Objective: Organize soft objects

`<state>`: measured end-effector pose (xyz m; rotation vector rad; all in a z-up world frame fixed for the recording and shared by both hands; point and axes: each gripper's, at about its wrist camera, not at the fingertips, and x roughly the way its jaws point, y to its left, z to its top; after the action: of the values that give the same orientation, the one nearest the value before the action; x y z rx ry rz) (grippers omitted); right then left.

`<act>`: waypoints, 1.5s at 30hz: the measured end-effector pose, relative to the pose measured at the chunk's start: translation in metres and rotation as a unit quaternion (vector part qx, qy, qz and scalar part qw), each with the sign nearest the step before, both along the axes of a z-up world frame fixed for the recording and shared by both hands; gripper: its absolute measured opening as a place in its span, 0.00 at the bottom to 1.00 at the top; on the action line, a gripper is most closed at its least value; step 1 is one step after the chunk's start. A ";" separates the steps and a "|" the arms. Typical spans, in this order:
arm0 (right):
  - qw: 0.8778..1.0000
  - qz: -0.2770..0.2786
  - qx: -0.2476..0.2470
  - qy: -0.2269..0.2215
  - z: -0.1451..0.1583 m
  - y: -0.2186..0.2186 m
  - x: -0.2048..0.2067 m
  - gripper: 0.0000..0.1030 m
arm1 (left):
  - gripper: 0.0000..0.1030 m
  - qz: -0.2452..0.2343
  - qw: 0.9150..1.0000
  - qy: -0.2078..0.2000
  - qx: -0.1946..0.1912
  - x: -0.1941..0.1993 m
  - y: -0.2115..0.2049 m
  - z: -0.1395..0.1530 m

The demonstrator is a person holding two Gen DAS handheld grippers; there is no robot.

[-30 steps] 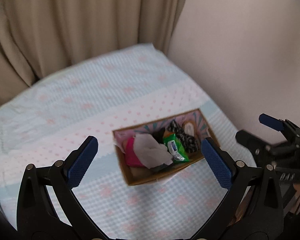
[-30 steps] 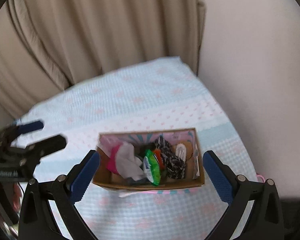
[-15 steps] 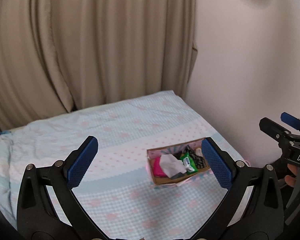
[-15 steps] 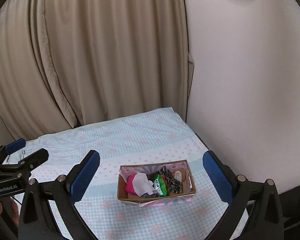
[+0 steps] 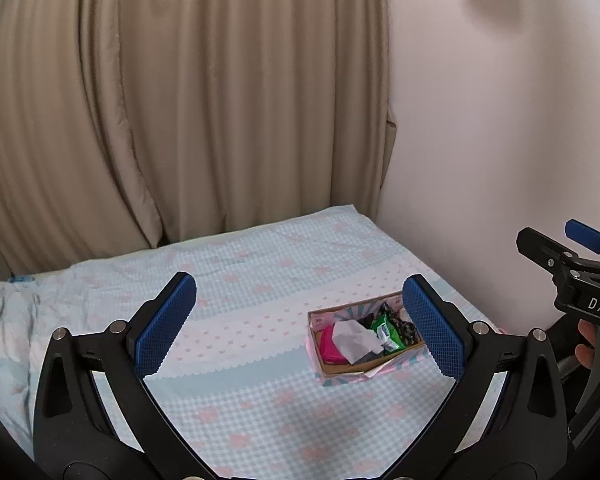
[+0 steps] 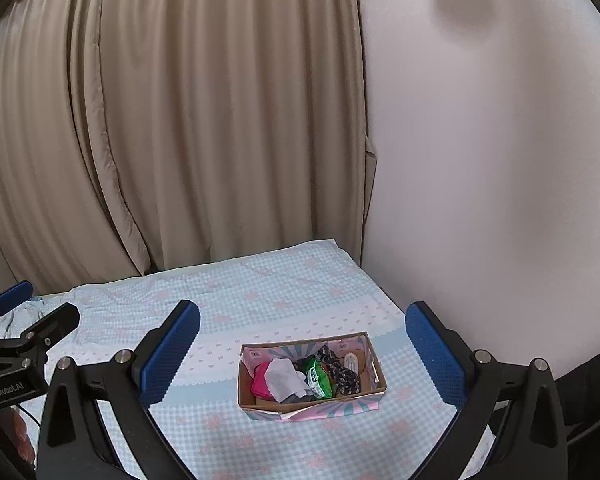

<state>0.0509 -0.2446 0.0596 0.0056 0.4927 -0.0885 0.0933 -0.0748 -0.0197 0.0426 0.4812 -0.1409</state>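
Bedsheet (image 6: 260,292) mostly bare; box (image 6: 374,390) near wall-side edge; left claw (image 5: 300,324), right claw (image 6: 302,354) both spread, empty.

Beige curtain (image 6: 204,128), pale wall (image 6: 480,160), checked bedsheet (image 6: 260,292)

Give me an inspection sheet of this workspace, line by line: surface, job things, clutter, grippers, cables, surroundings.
Surface: blue-and-pink checked bedsheet, wrinkled at its left edge.
Job's things: open cardboard box holding a pink fabric piece, white cloth, green packet and black patterned fabric.
Clutter: nothing seen outside the box.
Grippers: left gripper and right gripper both open, empty, above the sheet.
Cables: nothing seen.
Surroundings: beige pleated curtain; plain pale wall.
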 end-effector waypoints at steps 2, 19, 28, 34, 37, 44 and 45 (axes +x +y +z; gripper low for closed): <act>1.000 -0.003 -0.001 -0.003 0.001 0.001 -0.001 1.00 | 1.00 -0.003 1.000 -0.003 0.001 -0.002 -0.001 0.002; 1.000 -0.002 -0.011 -0.008 0.004 0.003 -0.004 1.00 | 1.00 -0.001 1.000 -0.017 -0.012 -0.011 0.000 0.011; 1.000 -0.003 -0.011 -0.012 0.008 0.000 -0.004 1.00 | 1.00 -0.001 1.000 -0.018 -0.014 -0.013 0.001 0.013; 1.000 -0.005 -0.011 -0.012 0.009 -0.003 -0.005 0.99 | 1.00 0.000 1.000 -0.021 -0.014 -0.014 0.001 0.014; 1.000 -0.005 -0.010 -0.012 0.009 -0.004 -0.006 1.00 | 1.00 0.000 1.000 -0.021 -0.014 -0.014 0.001 0.013; 1.000 -0.005 -0.009 -0.012 0.010 -0.005 -0.005 1.00 | 1.00 0.000 1.000 -0.022 -0.018 -0.015 0.001 0.013; 1.000 -0.005 -0.008 -0.012 0.010 -0.006 -0.005 1.00 | 1.00 0.002 1.000 -0.023 -0.018 -0.016 0.001 0.014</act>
<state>0.0454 -0.2502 0.0697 -0.0074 0.4688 -0.1015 0.0776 -0.0734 -0.0061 0.0106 0.4332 -0.1448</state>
